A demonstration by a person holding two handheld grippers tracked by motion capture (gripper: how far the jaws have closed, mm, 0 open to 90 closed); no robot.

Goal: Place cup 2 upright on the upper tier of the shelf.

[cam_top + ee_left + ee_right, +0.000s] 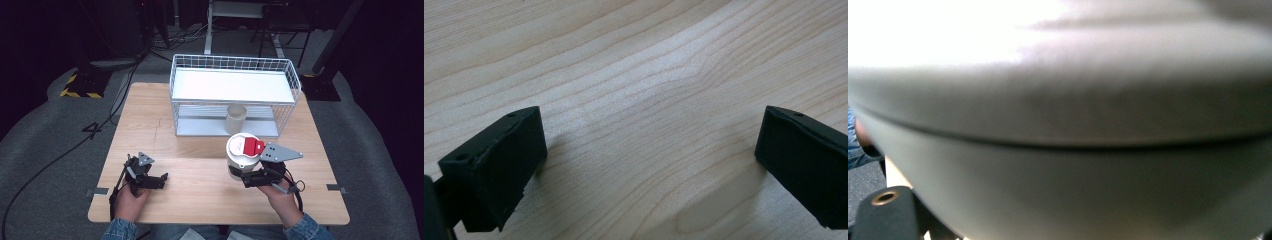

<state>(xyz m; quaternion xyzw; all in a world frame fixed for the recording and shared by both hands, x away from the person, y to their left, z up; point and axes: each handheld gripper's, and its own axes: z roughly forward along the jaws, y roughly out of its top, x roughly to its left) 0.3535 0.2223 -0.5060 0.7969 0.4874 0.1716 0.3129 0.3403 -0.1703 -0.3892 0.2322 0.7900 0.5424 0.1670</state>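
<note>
A white tub (243, 150) with a white lid and a red tab on top hangs just above the wooden table (190, 200), right of the middle. My right gripper (243, 177) is shut on its lower body from the near side. In the right gripper view the tub's wall (1063, 125) sits right against the camera, and one black fingertip (885, 215) shows at the bottom left. My left gripper (159, 180) rests low at the near left of the table. It stands open (649, 160) with bare wood between its jaws.
A white wire rack (235, 75) with a white shelf stands at the back of the table. A pale cup (235, 118) stands upright on its lower level, behind the tub. Dark floor with cables and stands surrounds the table.
</note>
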